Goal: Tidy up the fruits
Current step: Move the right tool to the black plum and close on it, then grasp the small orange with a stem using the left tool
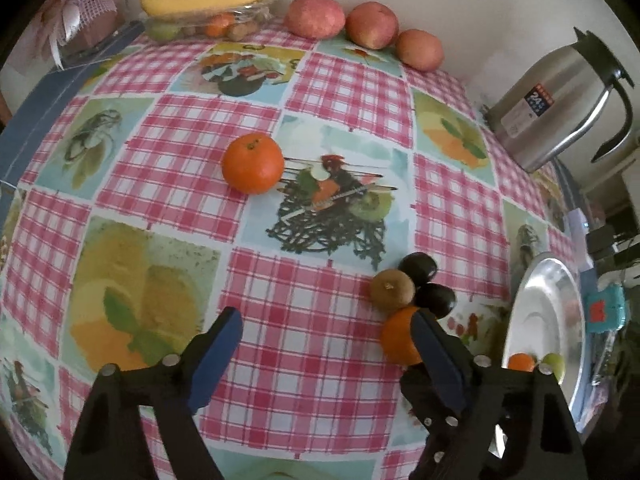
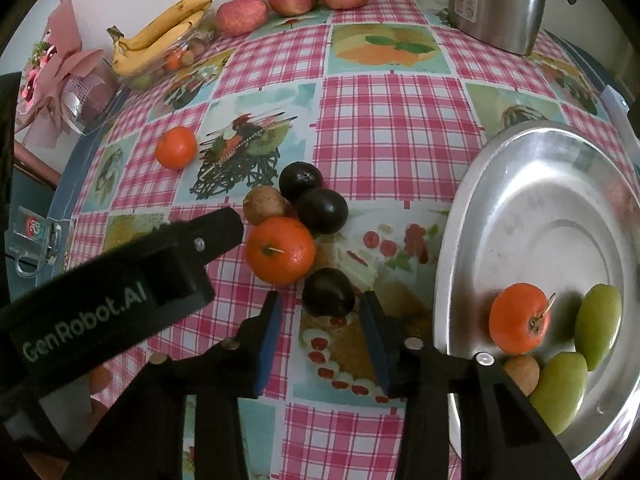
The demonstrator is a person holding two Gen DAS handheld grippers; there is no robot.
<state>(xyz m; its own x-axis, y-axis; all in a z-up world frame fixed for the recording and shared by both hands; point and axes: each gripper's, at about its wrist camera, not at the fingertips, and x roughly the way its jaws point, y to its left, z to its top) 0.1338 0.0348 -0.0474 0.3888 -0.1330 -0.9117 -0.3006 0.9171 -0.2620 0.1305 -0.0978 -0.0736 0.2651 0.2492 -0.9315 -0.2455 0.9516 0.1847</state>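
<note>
My right gripper (image 2: 320, 332) spread wide, straddling dark plum (image 2: 328, 293) on tablecloth, plate side, so short carry to metal plate (image 2: 532, 208). My left gripper (image 1: 324, 344) spread, empty, beside orange (image 1: 398, 336), waiting clear.

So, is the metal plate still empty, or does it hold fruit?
Not empty: the metal plate holds an orange and two green fruits.

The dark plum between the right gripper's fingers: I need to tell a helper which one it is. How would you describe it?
Start at the big metal plate on the checked tablecloth. Just left of it lies a fruit cluster around an orange. The dark plum is the one nearest the camera, alone below the orange, between the open right gripper's fingers; the other two plums touch each other behind.
</note>
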